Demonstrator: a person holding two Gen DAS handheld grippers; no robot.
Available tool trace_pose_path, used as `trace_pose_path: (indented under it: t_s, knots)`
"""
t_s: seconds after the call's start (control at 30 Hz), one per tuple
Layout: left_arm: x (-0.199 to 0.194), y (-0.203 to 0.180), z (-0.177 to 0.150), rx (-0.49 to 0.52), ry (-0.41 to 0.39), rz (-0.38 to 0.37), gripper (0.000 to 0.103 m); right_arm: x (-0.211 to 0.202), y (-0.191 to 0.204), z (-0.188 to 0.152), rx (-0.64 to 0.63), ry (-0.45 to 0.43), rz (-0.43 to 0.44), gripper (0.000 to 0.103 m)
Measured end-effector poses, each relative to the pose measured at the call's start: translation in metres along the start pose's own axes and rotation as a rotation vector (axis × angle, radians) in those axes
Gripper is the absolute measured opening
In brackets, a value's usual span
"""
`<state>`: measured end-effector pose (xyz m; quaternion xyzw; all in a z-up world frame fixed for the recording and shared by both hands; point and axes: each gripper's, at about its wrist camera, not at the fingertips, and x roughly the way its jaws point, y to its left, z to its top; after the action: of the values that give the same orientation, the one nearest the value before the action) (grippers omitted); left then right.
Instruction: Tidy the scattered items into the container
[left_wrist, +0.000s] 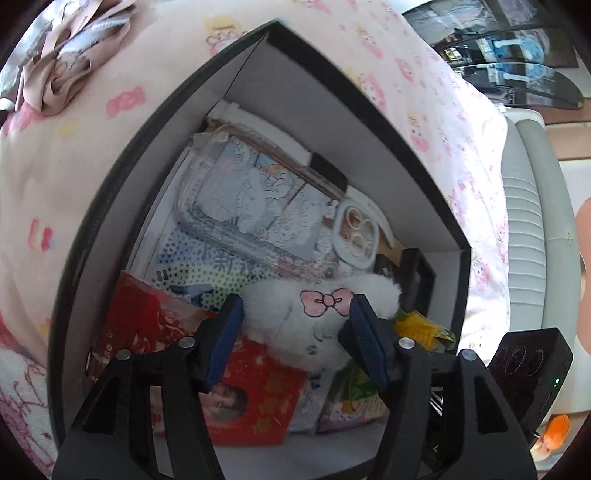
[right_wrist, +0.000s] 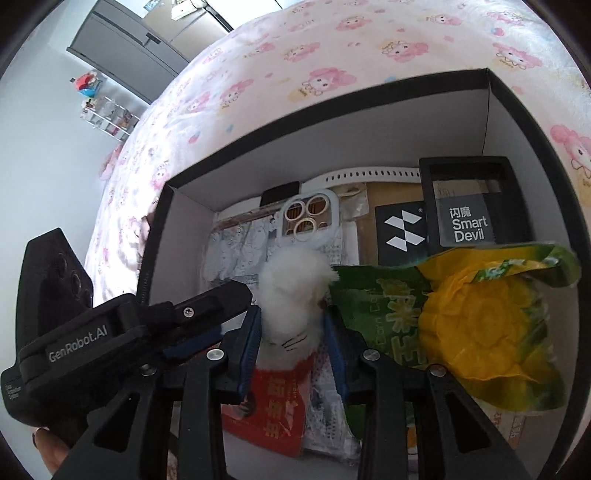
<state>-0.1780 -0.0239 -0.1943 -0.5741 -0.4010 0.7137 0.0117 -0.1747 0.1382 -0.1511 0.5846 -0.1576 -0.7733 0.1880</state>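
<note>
A black box with white inner walls (left_wrist: 122, 155) (right_wrist: 332, 107) lies on the bed. It holds a clear cartoon phone case (left_wrist: 251, 206) (right_wrist: 306, 218), red envelopes (left_wrist: 258, 398) (right_wrist: 269, 406), a yellow-green corn snack packet (right_wrist: 480, 332) (left_wrist: 417, 325) and a black "Smart Devil" pack (right_wrist: 465, 221). On top sits a white fluffy plush with a pink bow (left_wrist: 314, 314) (right_wrist: 291, 291). My left gripper (left_wrist: 294, 314) is open, its blue pads wide on either side of the plush. My right gripper (right_wrist: 291, 332) is shut on the plush from the other side.
A pink cartoon-print sheet (left_wrist: 55, 184) surrounds the box. Crumpled beige cloth (left_wrist: 66, 55) lies at the far left. The grey padded bed edge (left_wrist: 528, 221) runs on the right. A wire rack (right_wrist: 107, 114) and grey wardrobe (right_wrist: 122, 48) stand beyond the bed.
</note>
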Motion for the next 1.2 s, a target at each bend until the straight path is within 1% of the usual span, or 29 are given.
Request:
trace_pose_path:
  t_s: [0.03,0.07,0.1,0.13,0.2,0.37,0.43,0.47,0.5,0.53,0.57,0.6,0.63,0.7,0.77,0.87,0.97,1.03,1.1,1.2]
  knots:
    - [0.002,0.002,0.002,-0.004,-0.004,-0.005,0.058,0.004,-0.001,0.000,0.009,-0.006,0.004,0.031]
    - [0.002,0.003,0.004,0.000,-0.004,-0.009,0.055,0.004,-0.002,0.000,0.014,-0.009,0.026,0.031]
    - [0.001,0.002,0.006,0.005,0.002,-0.014,0.046,0.004,-0.001,0.000,0.010,-0.009,0.045,0.031]
    - [-0.001,0.001,0.006,0.011,0.006,-0.030,0.044,0.002,0.002,-0.001,0.000,-0.011,0.057,0.031]
    - [-0.009,-0.004,0.003,0.037,0.005,-0.058,0.039,-0.006,0.005,-0.003,-0.019,-0.043,0.043,0.031]
    - [-0.032,-0.033,-0.001,0.107,-0.019,-0.137,0.038,-0.045,0.010,0.001,-0.029,-0.147,0.044,0.031]
    - [-0.031,-0.054,0.003,0.162,-0.032,-0.141,0.038,-0.059,0.011,0.007,-0.039,-0.196,0.029,0.031]
    - [-0.026,-0.064,0.007,0.183,-0.031,-0.133,0.038,-0.063,0.010,0.010,-0.042,-0.215,0.007,0.031]
    - [-0.022,-0.073,0.012,0.203,-0.022,-0.142,0.038,-0.064,0.007,0.014,-0.038,-0.224,-0.019,0.031]
    - [-0.011,-0.082,0.016,0.214,0.008,-0.159,0.038,-0.061,0.004,0.018,-0.031,-0.208,-0.054,0.031]
    - [-0.002,-0.088,0.020,0.219,0.046,-0.181,0.038,-0.056,-0.001,0.021,-0.025,-0.176,-0.088,0.031]
    - [0.006,-0.093,0.022,0.224,0.076,-0.187,0.038,-0.053,-0.006,0.021,-0.018,-0.152,-0.098,0.031]
    - [0.011,-0.097,0.024,0.230,0.081,-0.177,0.038,-0.051,-0.010,0.020,-0.012,-0.140,-0.090,0.031]
    - [0.008,-0.100,0.023,0.248,0.054,-0.160,0.038,-0.052,-0.013,0.015,-0.011,-0.140,-0.094,0.030]
    - [0.002,-0.095,0.020,0.256,0.028,-0.163,0.038,-0.062,-0.019,0.009,-0.008,-0.162,-0.097,0.030]
    - [-0.008,-0.085,0.013,0.275,0.012,-0.140,0.038,-0.075,-0.019,0.007,0.013,-0.211,-0.119,0.031]
    - [-0.005,-0.079,0.007,0.313,0.022,-0.108,0.038,-0.086,-0.019,0.003,0.021,-0.259,-0.124,0.031]
    - [0.004,-0.074,0.006,0.310,0.032,-0.084,0.038,-0.087,-0.021,0.003,0.026,-0.260,-0.111,0.031]
    - [0.014,-0.074,0.006,0.308,0.054,-0.081,0.038,-0.084,-0.022,0.002,0.028,-0.249,-0.105,0.031]
    - [0.028,-0.082,0.003,0.335,0.084,-0.080,0.038,-0.083,-0.026,-0.001,0.030,-0.243,-0.103,0.031]
